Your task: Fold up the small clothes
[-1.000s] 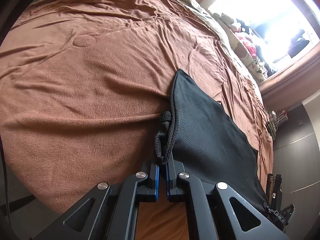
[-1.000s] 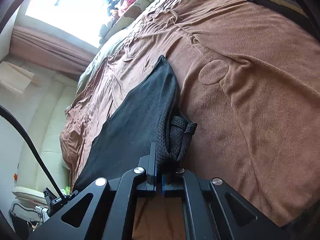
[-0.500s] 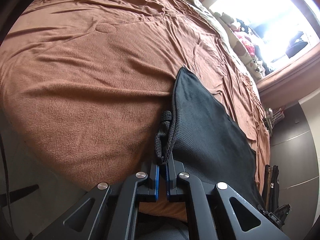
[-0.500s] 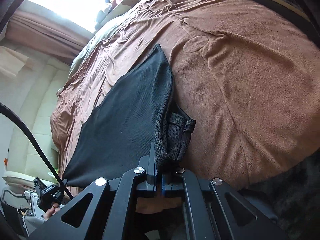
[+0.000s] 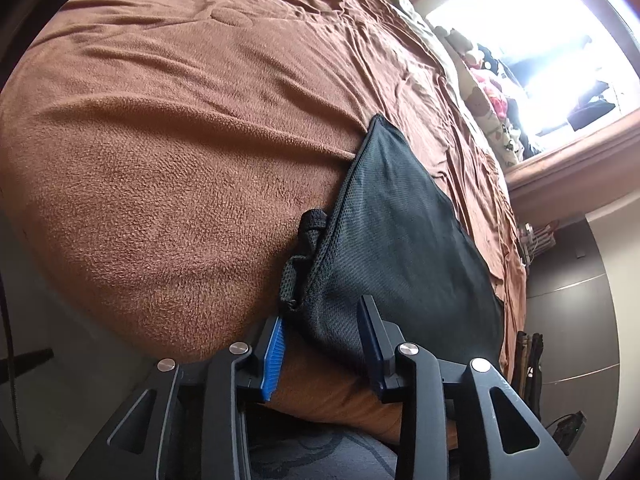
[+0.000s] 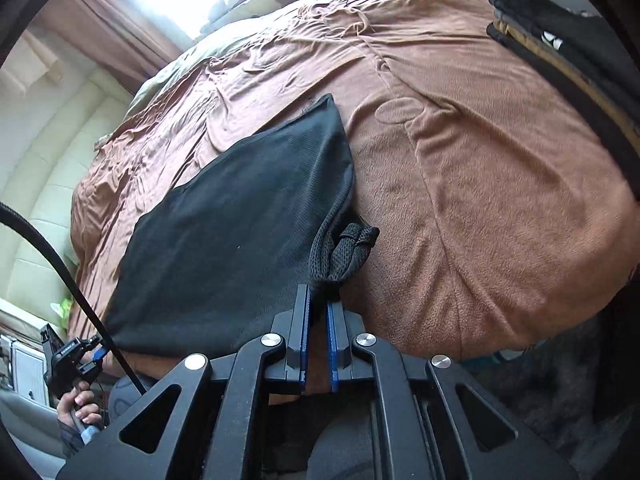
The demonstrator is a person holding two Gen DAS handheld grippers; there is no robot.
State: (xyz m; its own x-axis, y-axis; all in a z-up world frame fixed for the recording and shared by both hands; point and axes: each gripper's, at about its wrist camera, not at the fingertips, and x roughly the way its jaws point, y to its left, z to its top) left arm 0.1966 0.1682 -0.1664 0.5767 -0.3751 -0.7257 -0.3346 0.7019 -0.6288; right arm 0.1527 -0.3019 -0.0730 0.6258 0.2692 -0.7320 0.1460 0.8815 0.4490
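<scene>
Black mesh garment lies flat at near edge of bed. Left gripper opening, hem between jaws; right gripper opening, corner slipping free. Soft, limp, light (grip hems, corners).

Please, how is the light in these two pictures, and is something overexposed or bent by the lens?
Left wrist view: the window is blown out to white at upper right, and the brown blanket bulges from fisheye distortion. Right wrist view: glare again at the top, the black mesh garment stays sharp, and the corners go dark.
</scene>
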